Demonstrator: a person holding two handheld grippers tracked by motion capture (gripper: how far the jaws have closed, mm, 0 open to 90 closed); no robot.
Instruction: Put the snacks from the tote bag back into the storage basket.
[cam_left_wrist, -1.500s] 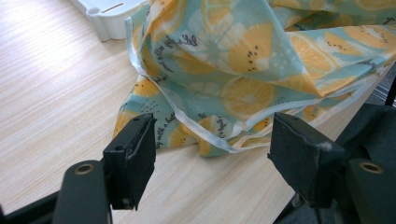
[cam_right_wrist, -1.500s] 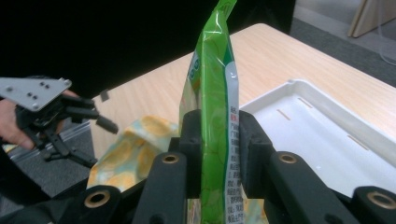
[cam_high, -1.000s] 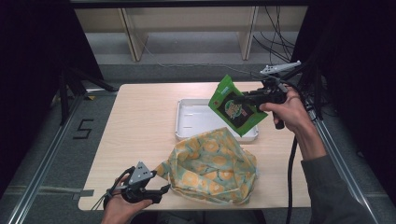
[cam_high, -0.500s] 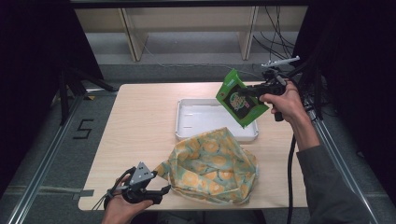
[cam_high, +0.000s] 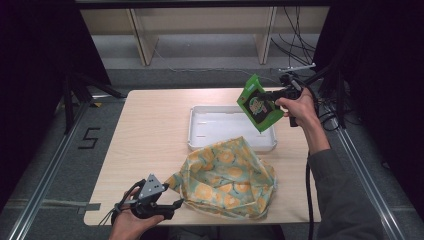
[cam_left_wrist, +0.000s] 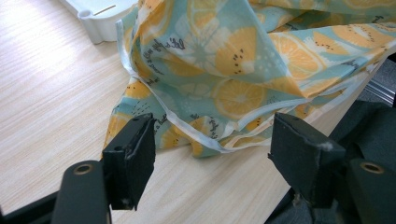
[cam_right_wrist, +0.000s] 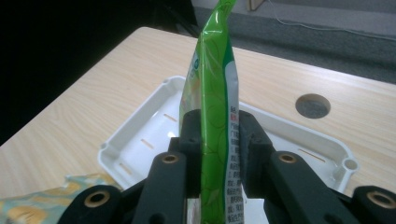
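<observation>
A green snack packet (cam_high: 258, 103) hangs in the air at the far right of the desk (cam_high: 150, 135), pinched edge-on in the right claw (cam_high: 274, 93), whose jaws are pressed together on its lower part, as the right gripper view (cam_right_wrist: 215, 154) makes plain. Over the past second the packet has been carried to the right and a little higher: it sat lower over the right end of the white tray (cam_high: 200, 134), and now it overhangs only the tray's far-right corner, tilted, clear of everything below.

The left claw (cam_high: 176, 204) has stayed put at the near left edge of the desk, jaws apart, with the near-left corner of the citrus-print cloth bag (cam_high: 225, 175) lying between and just beyond them; in the left gripper view the hem of the bag (cam_left_wrist: 224, 88) sits loose on the wood, touched by neither jaw as far as can be seen. The bag lies slumped just near of the tray, its mouth not held open.

The lift suggests the packet is being brought clear for a drop into the bag or the tray; which of the two cannot be told. If the bag, the waiting left claw would likely need to take the hem first.
</observation>
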